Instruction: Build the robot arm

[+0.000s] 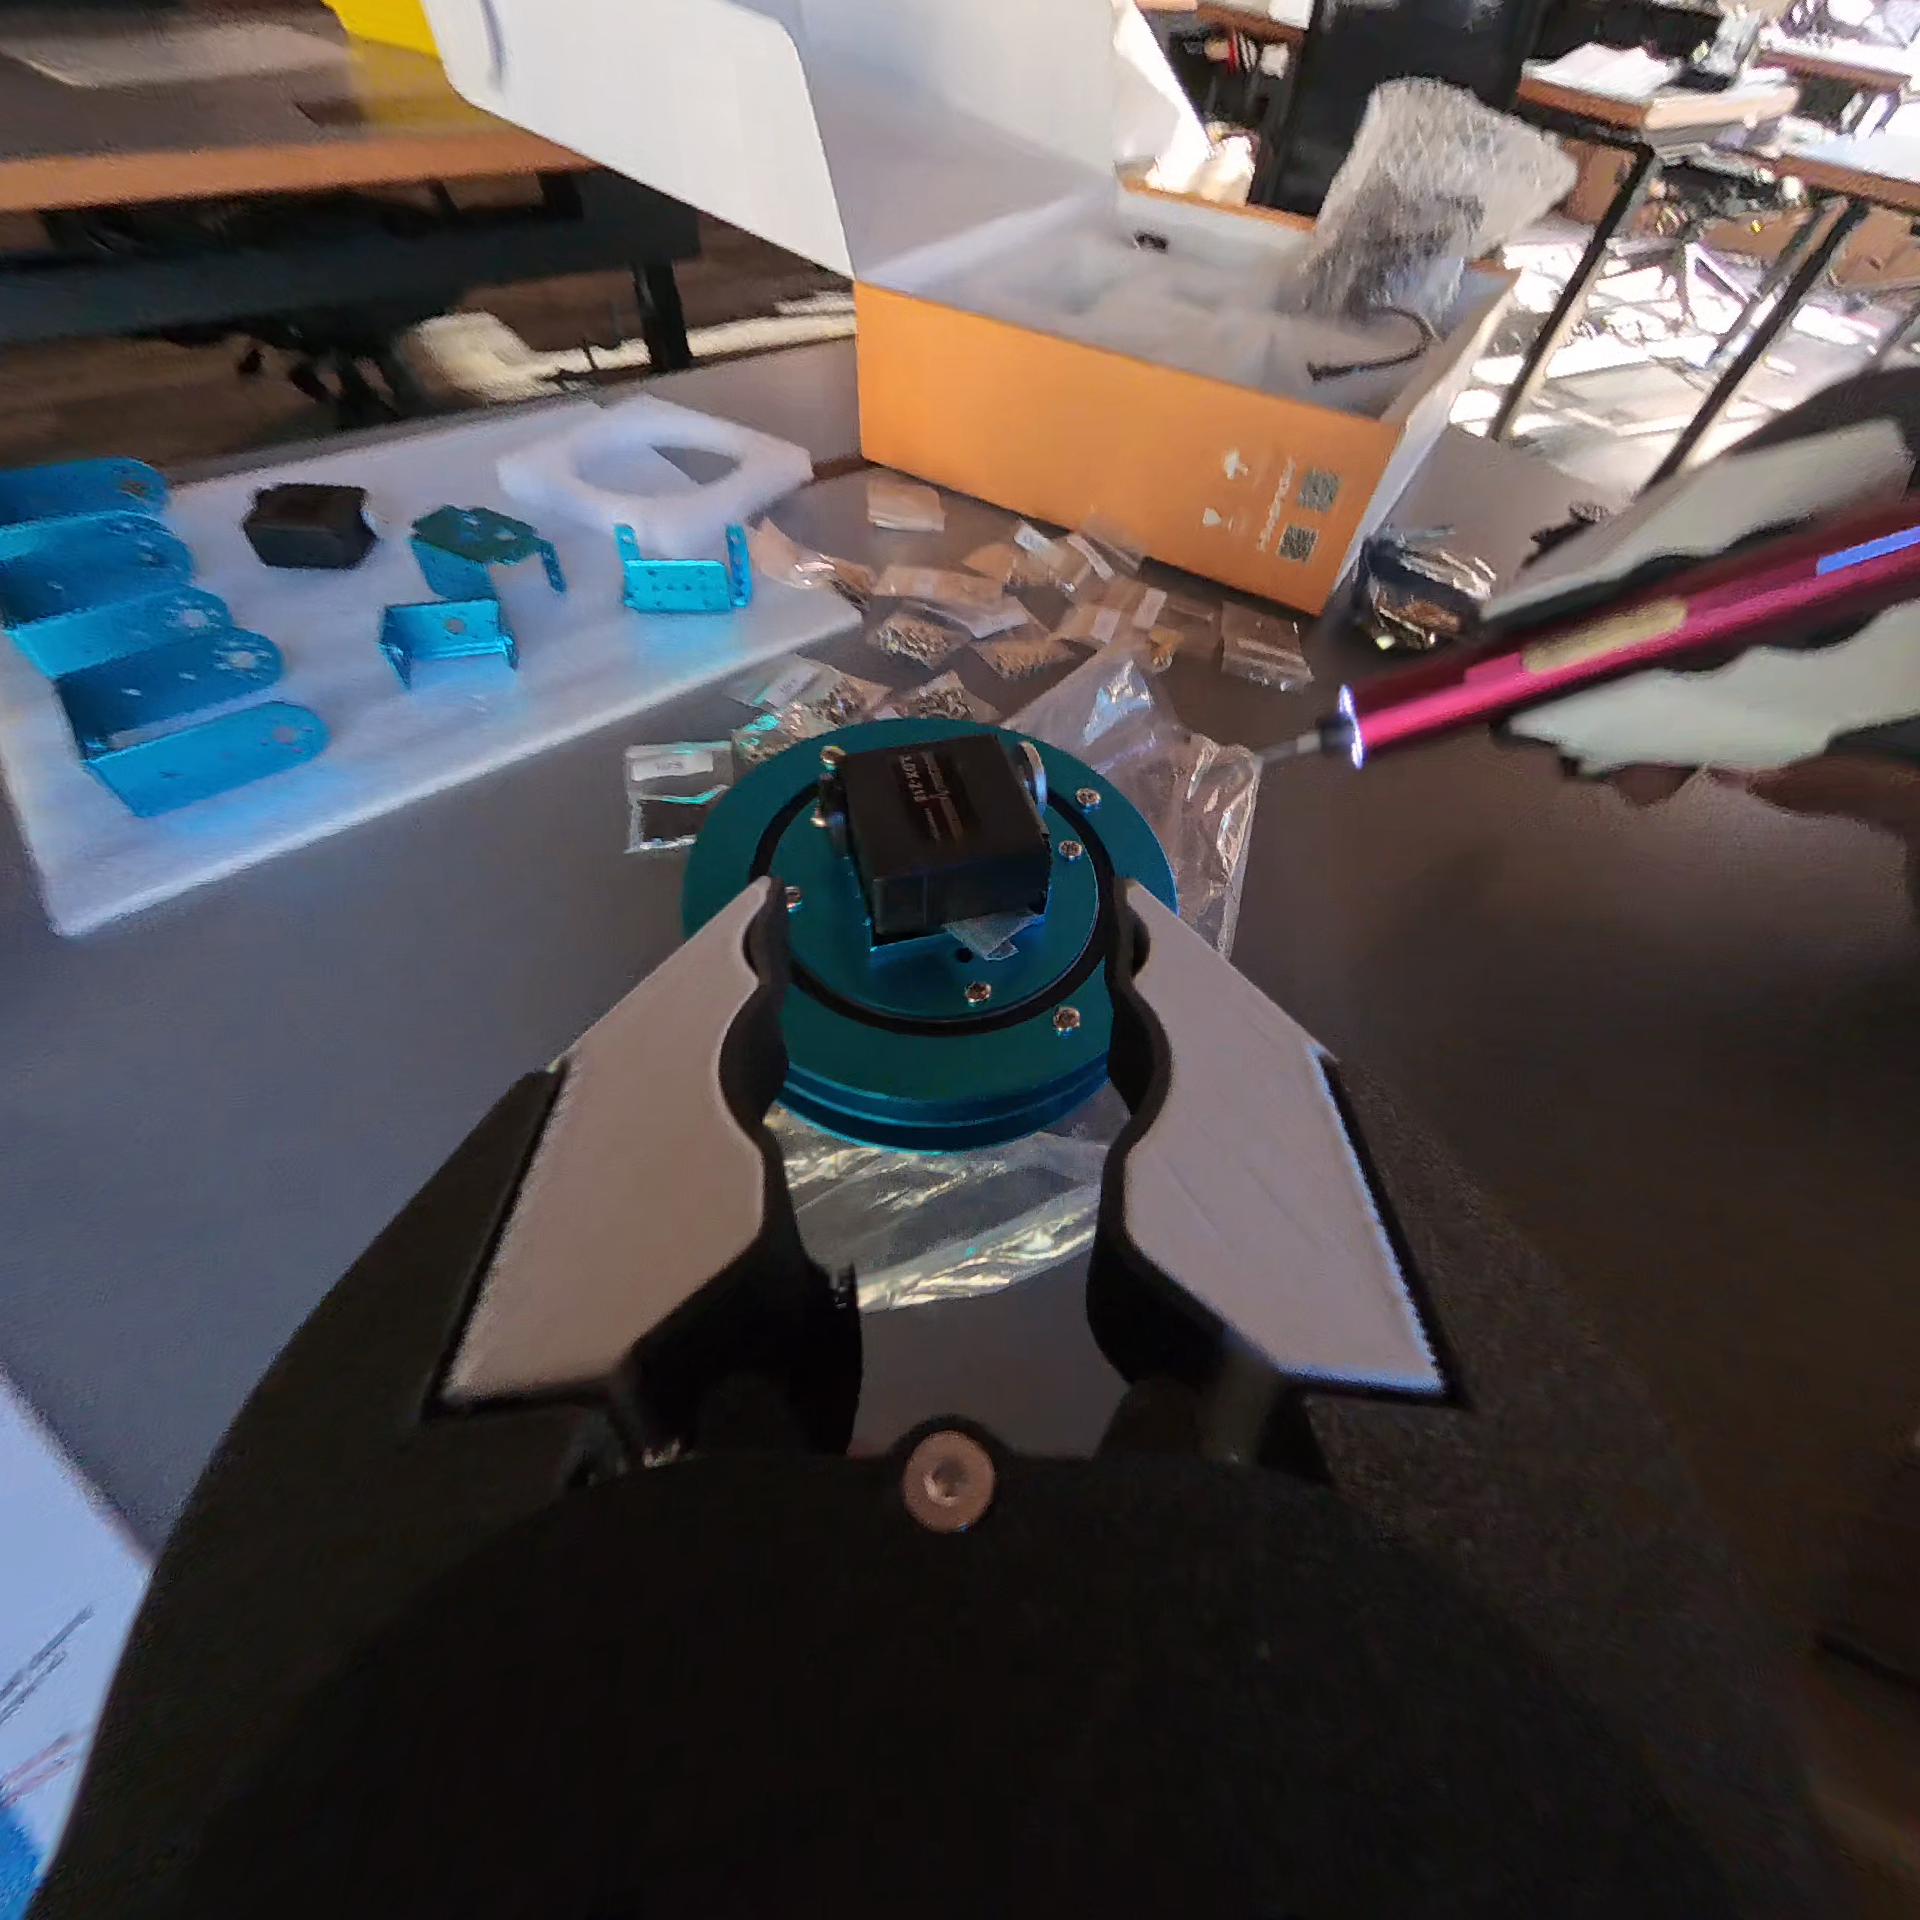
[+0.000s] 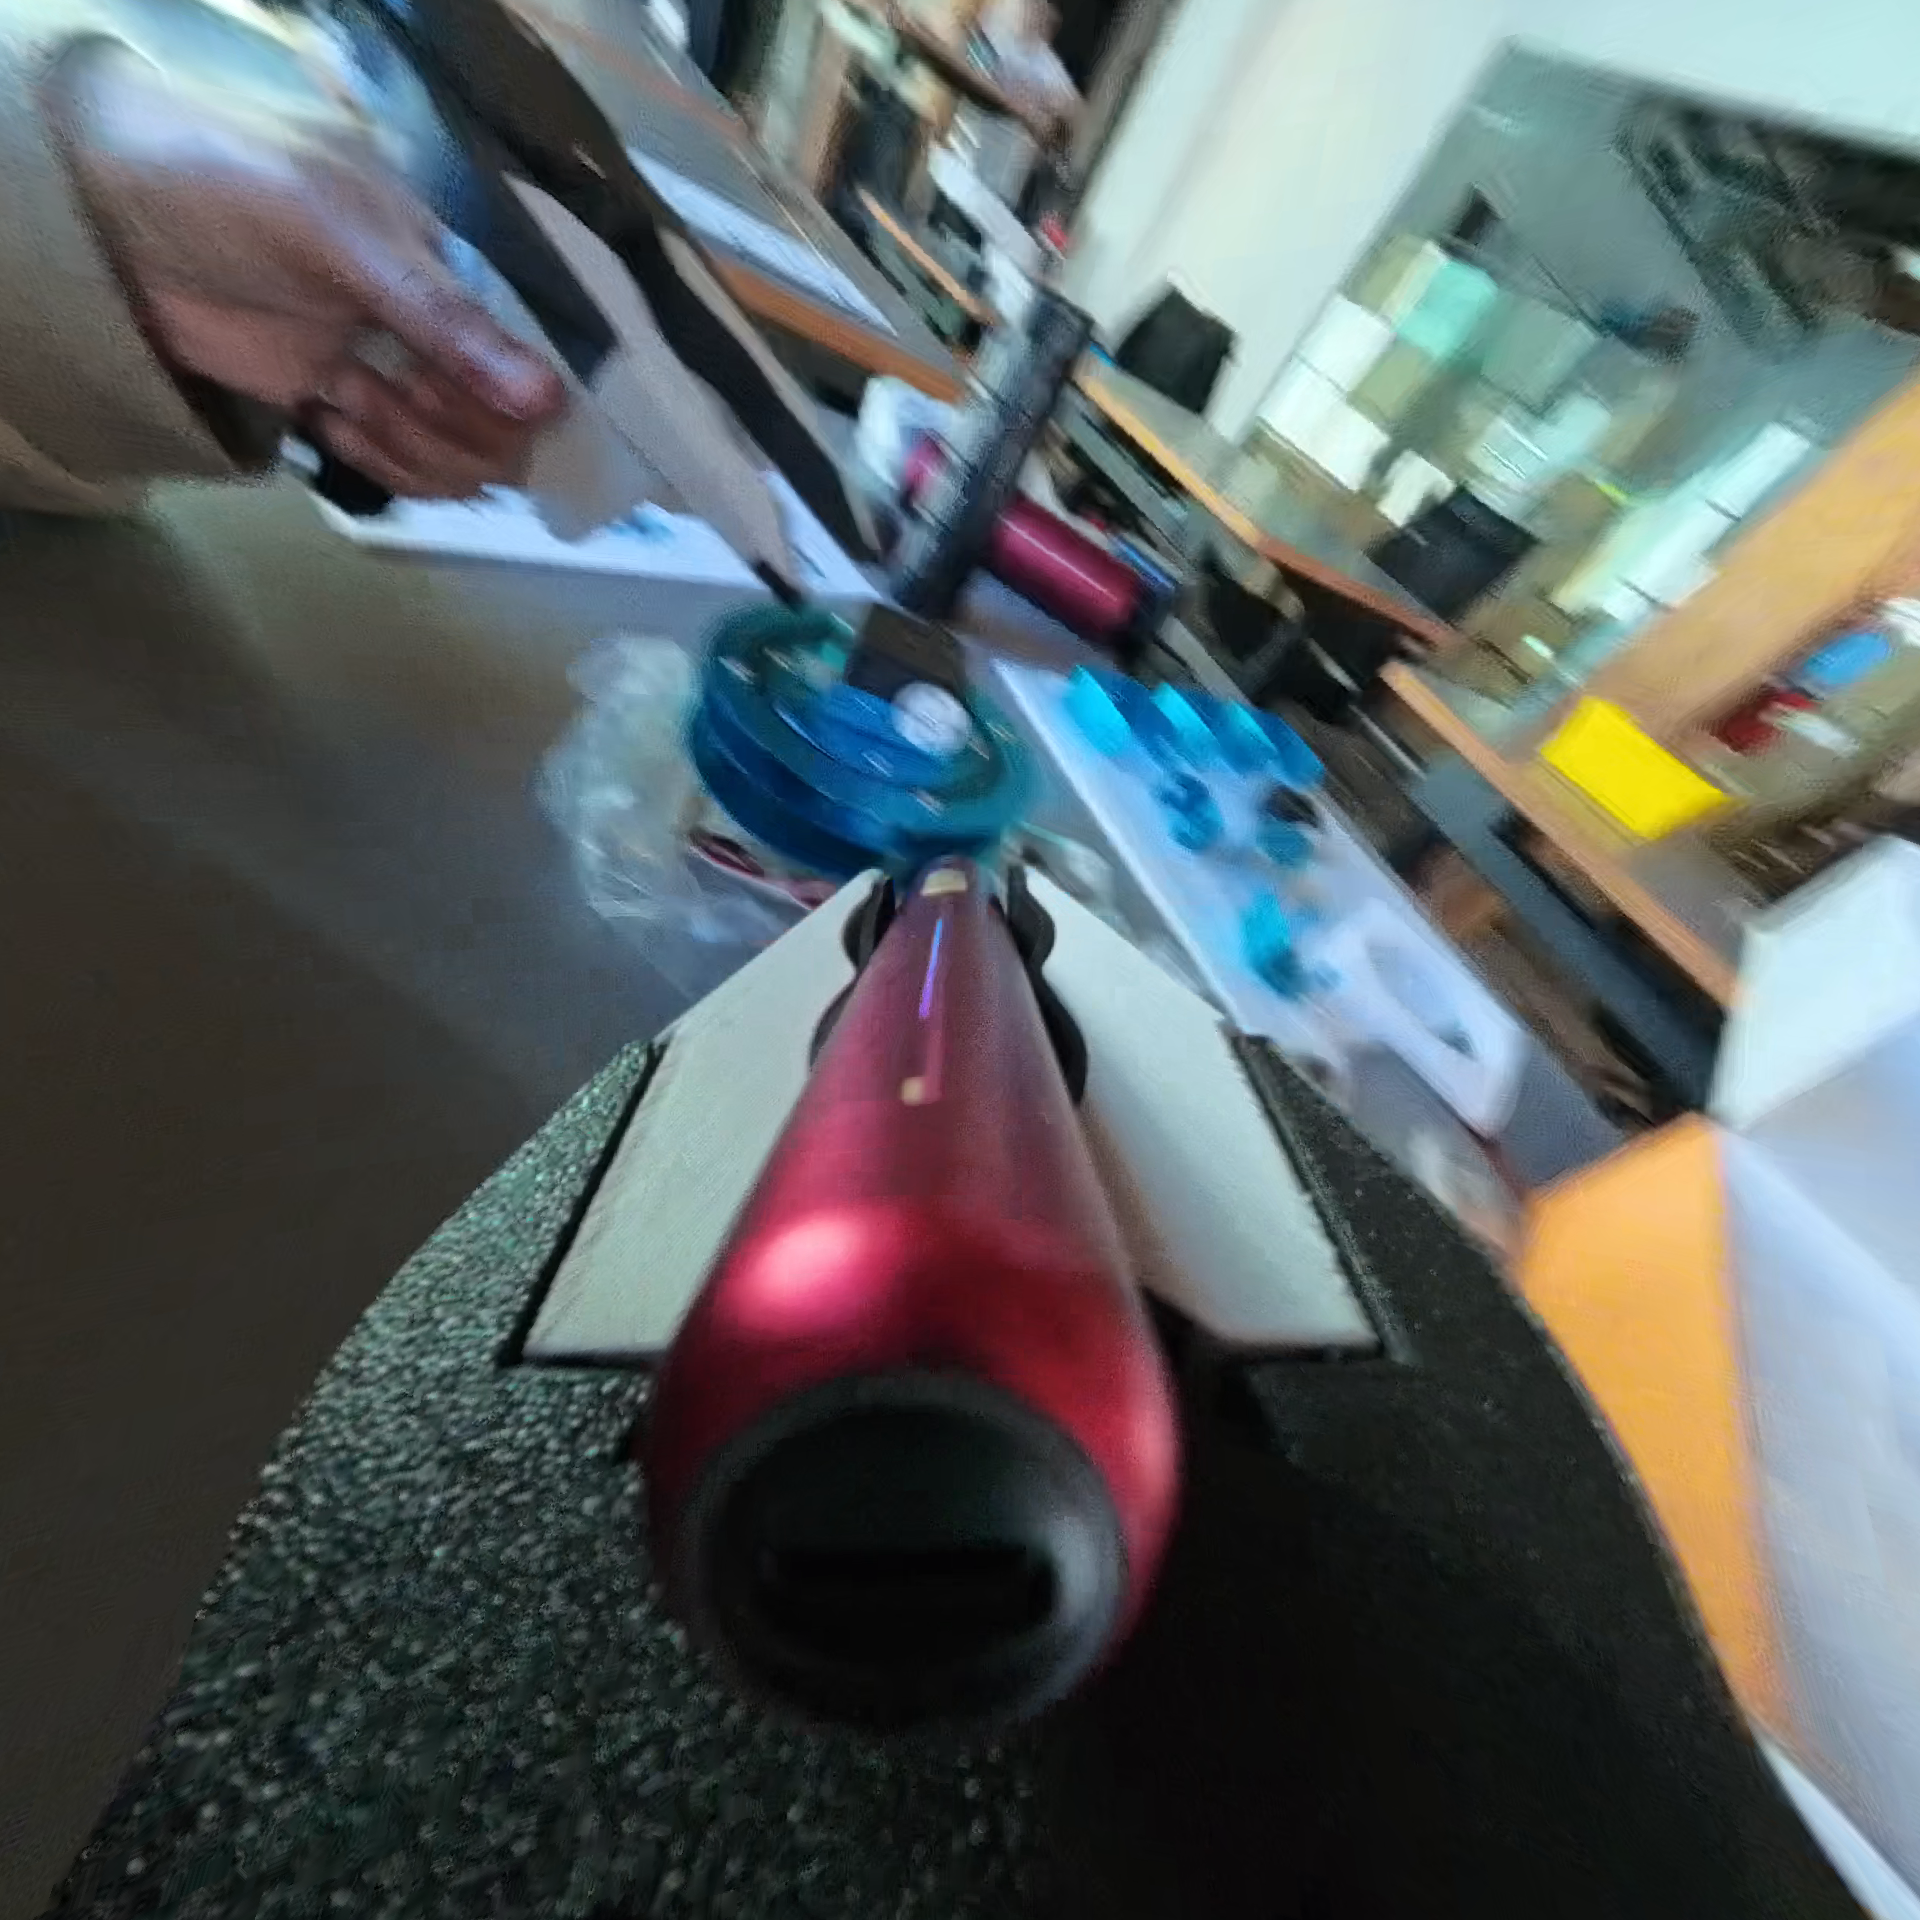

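Two tools at the teal disc

The left tool (image 1: 940,914) is part open, its fingers touching the round teal base (image 1: 928,961) on both sides; a black servo block (image 1: 940,836) stands on it, mid-worktop (image 1: 312,1039). The right tool (image 2: 943,883) is clamped on a red screwdriver (image 2: 914,1164), tip just beside the base

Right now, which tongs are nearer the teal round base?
Left. The left tongs straddle the teal round base, fingers at its sides. The right tongs, gripping the red screwdriver, sit off to its right, apart.

Sunlit workroom: grey table (image 1: 312,1039), wood-edged desks (image 2: 1299,540) behind, white wall (image 2: 1247,156).
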`<state>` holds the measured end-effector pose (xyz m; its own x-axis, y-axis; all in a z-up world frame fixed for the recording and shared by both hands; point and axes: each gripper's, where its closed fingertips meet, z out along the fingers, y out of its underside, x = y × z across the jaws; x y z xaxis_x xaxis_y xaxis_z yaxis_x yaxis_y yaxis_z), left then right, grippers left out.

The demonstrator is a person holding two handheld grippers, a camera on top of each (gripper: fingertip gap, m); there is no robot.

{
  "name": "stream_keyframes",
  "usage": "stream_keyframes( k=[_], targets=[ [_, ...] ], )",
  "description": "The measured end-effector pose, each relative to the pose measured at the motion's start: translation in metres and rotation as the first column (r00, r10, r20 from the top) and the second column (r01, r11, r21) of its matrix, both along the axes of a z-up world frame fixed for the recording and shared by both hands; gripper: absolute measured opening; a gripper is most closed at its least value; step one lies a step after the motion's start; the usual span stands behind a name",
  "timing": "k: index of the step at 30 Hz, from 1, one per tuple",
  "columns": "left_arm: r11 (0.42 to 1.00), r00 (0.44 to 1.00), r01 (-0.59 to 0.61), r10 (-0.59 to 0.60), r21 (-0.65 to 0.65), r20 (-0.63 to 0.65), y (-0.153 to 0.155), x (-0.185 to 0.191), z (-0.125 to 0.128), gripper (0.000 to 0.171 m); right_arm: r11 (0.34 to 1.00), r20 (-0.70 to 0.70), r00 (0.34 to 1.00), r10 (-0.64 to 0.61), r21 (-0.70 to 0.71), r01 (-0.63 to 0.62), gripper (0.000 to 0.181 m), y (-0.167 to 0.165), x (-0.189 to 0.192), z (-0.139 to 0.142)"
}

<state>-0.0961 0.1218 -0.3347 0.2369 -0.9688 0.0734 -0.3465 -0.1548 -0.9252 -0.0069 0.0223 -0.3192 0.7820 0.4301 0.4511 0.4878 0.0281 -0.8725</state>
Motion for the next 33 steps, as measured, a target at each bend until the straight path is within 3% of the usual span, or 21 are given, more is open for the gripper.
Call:
stream_keyframes(
  k=[3, 7, 10, 13, 19, 21, 26, 28, 31, 33],
  targets=[
    [1.0, 0.998, -0.015, 0.017, 0.028, -0.066, 0.008, 0.016, -0.017, 0.067, 0.989, 0.261, 0.955, -0.14, -0.002, 0.145, 0.02, -0.007, 0.041, -0.02],
    [0.997, 0.995, -0.017, 0.025, 0.081, -0.096, 0.011, 0.028, -0.021, 0.058, 0.953, 0.564, 0.795, -0.221, -0.046, 0.298, 0.021, -0.014, 0.062, -0.066],
    [0.998, 0.994, 0.006, 0.001, 0.065, -0.113, 0.009, 0.03, -0.022, 0.052, 0.938, 0.678, 0.693, -0.245, -0.014, 0.346, 0.02, -0.017, 0.06, -0.085],
    [0.998, 0.991, 0.059, -0.055, 0.035, -0.121, 0.009, 0.03, -0.022, 0.05, 0.948, 0.701, 0.684, -0.201, -0.036, 0.316, 0.027, -0.023, 0.05, -0.095],
    [0.961, 0.953, 0.273, -0.264, 0.041, -0.146, 0.007, 0.033, -0.022, 0.05, 0.929, 0.644, 0.737, -0.205, -0.109, 0.354, 0.046, -0.041, 0.05, -0.097],
    [0.95, 0.943, 0.31, -0.301, 0.046, -0.143, 0.006, 0.033, -0.022, 0.051, 0.905, 0.607, 0.775, -0.179, -0.207, 0.372, 0.052, -0.056, 0.054, -0.097],
    [0.925, 0.927, 0.37, -0.361, 0.085, -0.103, 0.004, 0.028, -0.025, 0.052, 0.84, 0.32, 0.947, -0.023, -0.507, 0.192, 0.075, -0.104, 0.029, -0.079],
    [0.913, 0.917, 0.396, -0.388, 0.101, -0.093, 0.004, 0.029, -0.025, 0.052, 0.845, 0.201, 0.98, 0.008, -0.525, 0.101, 0.074, -0.11, 0.016, -0.054],
    [0.896, 0.904, 0.428, -0.423, 0.118, -0.067, 0.004, 0.029, -0.025, 0.052, 0.885, -0.011, 0.993, 0.117, -0.453, -0.109, 0.066, -0.083, -0.022, -0.005],
    [0.891, 0.9, 0.437, -0.433, 0.125, -0.06, 0.005, 0.03, -0.025, 0.051, 0.905, -0.052, 0.986, 0.161, -0.391, -0.169, 0.068, -0.037, -0.038, 0.006]
  ],
)
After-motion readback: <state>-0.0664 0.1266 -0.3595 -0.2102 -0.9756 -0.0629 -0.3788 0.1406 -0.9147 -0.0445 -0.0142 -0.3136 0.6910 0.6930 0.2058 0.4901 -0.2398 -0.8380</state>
